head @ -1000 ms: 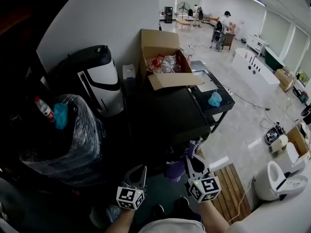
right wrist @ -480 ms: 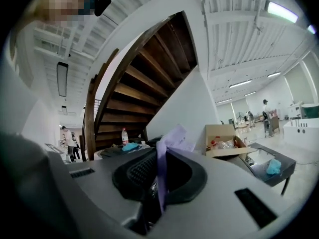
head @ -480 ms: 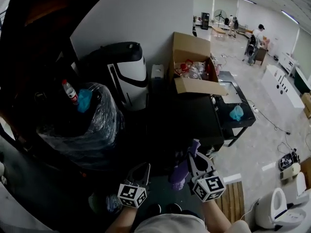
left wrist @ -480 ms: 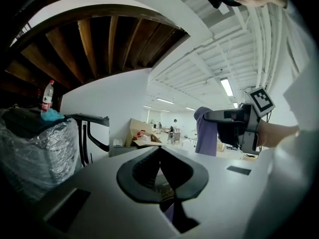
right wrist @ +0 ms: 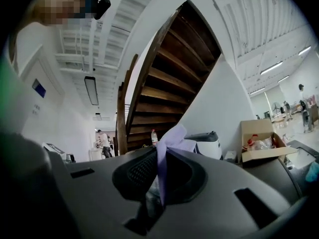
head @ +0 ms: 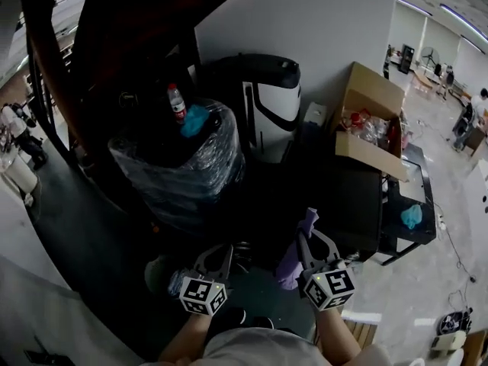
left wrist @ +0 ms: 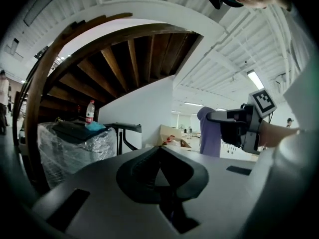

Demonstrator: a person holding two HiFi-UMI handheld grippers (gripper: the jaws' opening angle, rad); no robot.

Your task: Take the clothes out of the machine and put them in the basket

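Setting: open hall with a pale floor point(head: 427, 280); white wall point(head: 320, 21) ahead; underside of a dark wooden staircase point(head: 99, 21) at upper left of the head view.

Against the wall, left to right in the head view: plastic-wrapped bundle point(head: 183, 174) with a bottle point(head: 176, 101) upright on top and a teal cloth point(head: 194, 118) just beside it; black-and-white appliance point(head: 267, 101); open cardboard box point(head: 374, 120) holding red and clear packaging; black cart point(head: 389, 197) with a second teal rag point(head: 412, 216) on its lower shelf. People stand far off at the right edge; too small to describe.

Left gripper point(head: 222, 248): jaws pointing roughly level toward the wrapped bundle; in the left gripper view the tips meet with nothing between them; closed and empty.

Right gripper point(head: 303, 237): jaws clamped on a purple garment point(head: 290, 264); in the right gripper view a fold of the fabric stands up from between the closed tips, the rest drops below them; in the head view the garment hangs down the inner side of the jaws, clear of the floor.

Position of garment: held in the air in front of the person, near the cart, well apart from the wrapped bundle; the two grippers sit side by side, not touching; the garment hangs between them, nearer the right.
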